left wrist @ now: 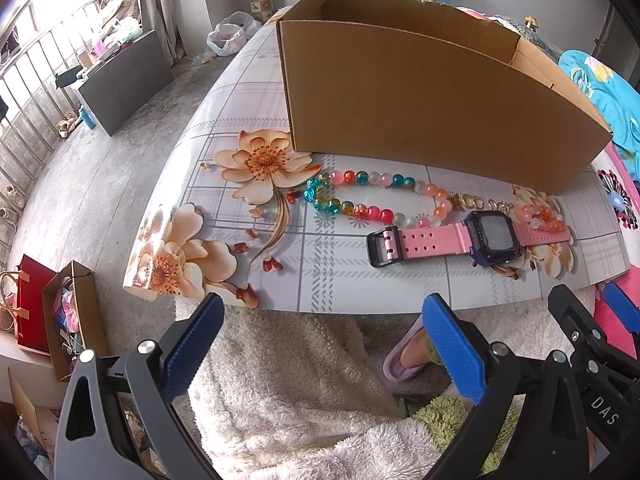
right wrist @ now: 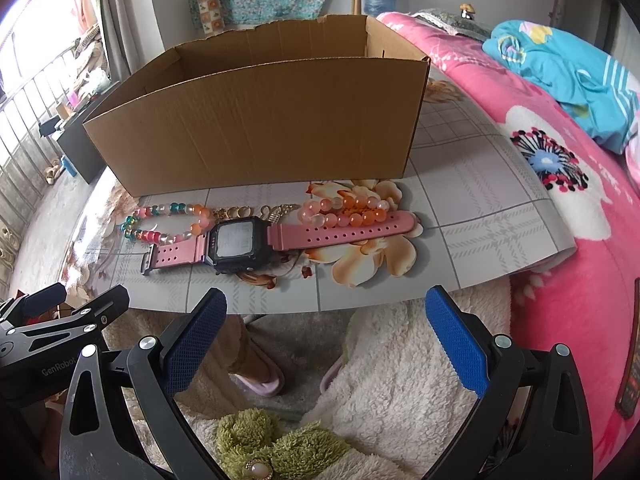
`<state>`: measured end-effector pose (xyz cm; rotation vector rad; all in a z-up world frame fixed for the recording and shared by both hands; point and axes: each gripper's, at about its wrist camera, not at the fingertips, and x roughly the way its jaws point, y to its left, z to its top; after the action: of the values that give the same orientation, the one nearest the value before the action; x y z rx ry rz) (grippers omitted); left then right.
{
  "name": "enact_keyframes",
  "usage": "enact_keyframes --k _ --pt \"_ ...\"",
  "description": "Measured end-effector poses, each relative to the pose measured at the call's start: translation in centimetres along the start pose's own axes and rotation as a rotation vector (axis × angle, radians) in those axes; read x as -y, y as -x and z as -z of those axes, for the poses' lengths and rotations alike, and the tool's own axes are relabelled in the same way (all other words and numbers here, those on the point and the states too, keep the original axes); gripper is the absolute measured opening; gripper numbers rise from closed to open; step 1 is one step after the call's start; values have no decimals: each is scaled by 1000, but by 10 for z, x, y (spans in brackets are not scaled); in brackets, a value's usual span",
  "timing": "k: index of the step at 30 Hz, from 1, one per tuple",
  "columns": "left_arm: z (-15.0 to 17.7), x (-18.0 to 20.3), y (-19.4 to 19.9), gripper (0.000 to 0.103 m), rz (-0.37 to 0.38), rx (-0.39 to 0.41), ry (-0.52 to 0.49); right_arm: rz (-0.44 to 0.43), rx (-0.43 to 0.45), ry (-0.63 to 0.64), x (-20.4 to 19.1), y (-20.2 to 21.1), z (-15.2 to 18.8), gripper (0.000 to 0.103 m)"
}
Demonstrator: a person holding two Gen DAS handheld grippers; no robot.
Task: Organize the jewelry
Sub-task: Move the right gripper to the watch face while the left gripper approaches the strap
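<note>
Flat on the flower-printed table cover [right wrist: 500, 216] lies a pink-strapped digital watch with a dark square case [right wrist: 234, 243], its strap running left to right near the table's near edge. Just behind it, a string of multicoloured glass beads [left wrist: 360, 196] curls on the left, a small cluster of gold-coloured rings and chain links [right wrist: 240, 212] sits in the middle, and a bunch of peach and pink beads [right wrist: 344, 210] rests touching the right half of the strap. Farther back stands an open brown cardboard box [right wrist: 260, 120]. Both tongs hang off the near edge, apart from the jewelry and holding nothing: the left gripper [left wrist: 324, 344] spread wide, with the watch ahead and to its right, and the right gripper [right wrist: 326, 340] equally spread, with the watch ahead and slightly left. Below them is a cream fleece garment [right wrist: 400, 368].
</note>
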<state>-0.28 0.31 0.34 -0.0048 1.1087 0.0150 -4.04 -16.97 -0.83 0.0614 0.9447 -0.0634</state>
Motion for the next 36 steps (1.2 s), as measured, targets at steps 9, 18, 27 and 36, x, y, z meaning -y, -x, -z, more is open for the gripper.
enact_keyframes --k 9,18,27,36 --pt "4 -5 -4 97 -8 1 -17 4 17 -16 6 3 2 96" --pt "2 -15 -6 97 11 56 -64 -104 165 182 8 19 -9 95" --pt "-5 -31 6 97 242 183 -111 -370 75 499 -23 -9 -34 74" --pt "-8 -30 2 97 348 222 -133 -415 -43 733 -50 -43 -39 61"
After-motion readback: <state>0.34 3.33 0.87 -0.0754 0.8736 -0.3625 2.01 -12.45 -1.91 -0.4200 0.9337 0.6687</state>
